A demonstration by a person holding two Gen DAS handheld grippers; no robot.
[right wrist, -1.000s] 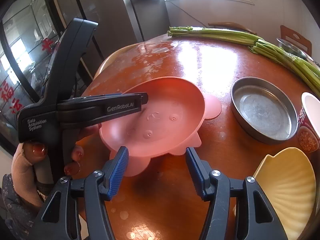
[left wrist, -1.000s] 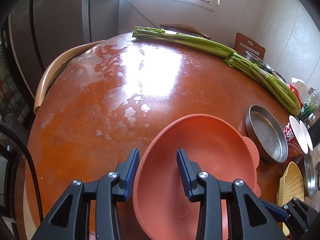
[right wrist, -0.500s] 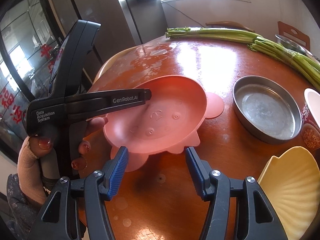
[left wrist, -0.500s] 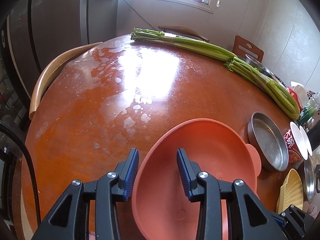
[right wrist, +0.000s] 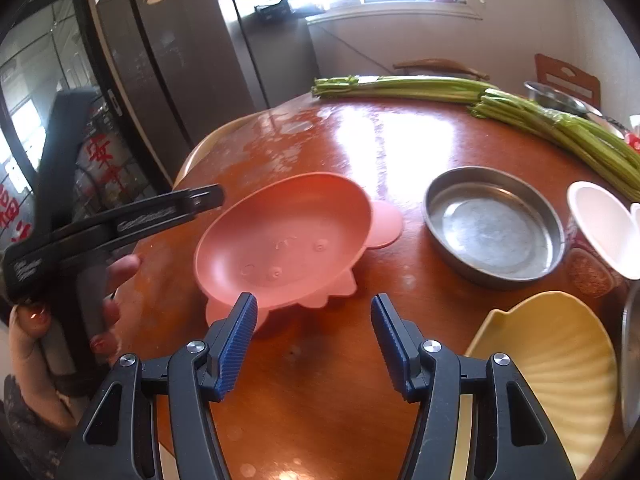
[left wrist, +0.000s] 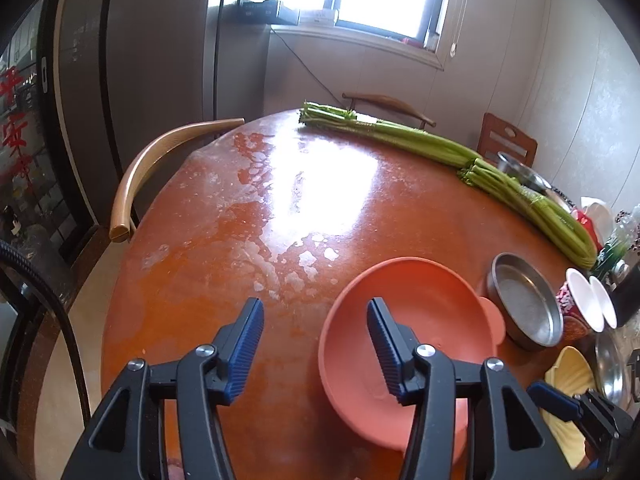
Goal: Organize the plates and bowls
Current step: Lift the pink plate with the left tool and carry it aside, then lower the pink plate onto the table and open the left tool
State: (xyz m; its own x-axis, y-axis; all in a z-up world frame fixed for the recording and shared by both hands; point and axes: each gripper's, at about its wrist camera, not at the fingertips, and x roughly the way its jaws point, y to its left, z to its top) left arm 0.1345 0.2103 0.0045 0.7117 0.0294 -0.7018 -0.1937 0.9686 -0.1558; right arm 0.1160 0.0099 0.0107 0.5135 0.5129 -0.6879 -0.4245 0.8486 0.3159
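A pink animal-shaped plate (left wrist: 416, 320) (right wrist: 288, 240) rests on the red-brown round table (left wrist: 248, 216). My left gripper (left wrist: 316, 348) is open, its right finger over the plate's near-left rim, the left finger outside it. In the right wrist view the left gripper (right wrist: 208, 200) hangs just left of the plate, apart from it. My right gripper (right wrist: 314, 344) is open and empty, just in front of the plate. A round metal pan (right wrist: 494, 226) (left wrist: 526, 306) sits right of the plate. A yellow shell-shaped dish (right wrist: 556, 364) (left wrist: 568, 380) lies at the near right.
Long green celery stalks (left wrist: 460, 160) (right wrist: 500, 104) lie across the far side. A red instant-noodle cup with white rim (right wrist: 600, 232) (left wrist: 580, 304) stands at the right, and a steel bowl (right wrist: 560, 98) at the far right. Wooden chair backs (left wrist: 160, 160) ring the table.
The left gripper has opened, let go of the pink plate's rim and drawn back to the left and up. The plate now rests flat on the table. The right gripper pulled back slightly.
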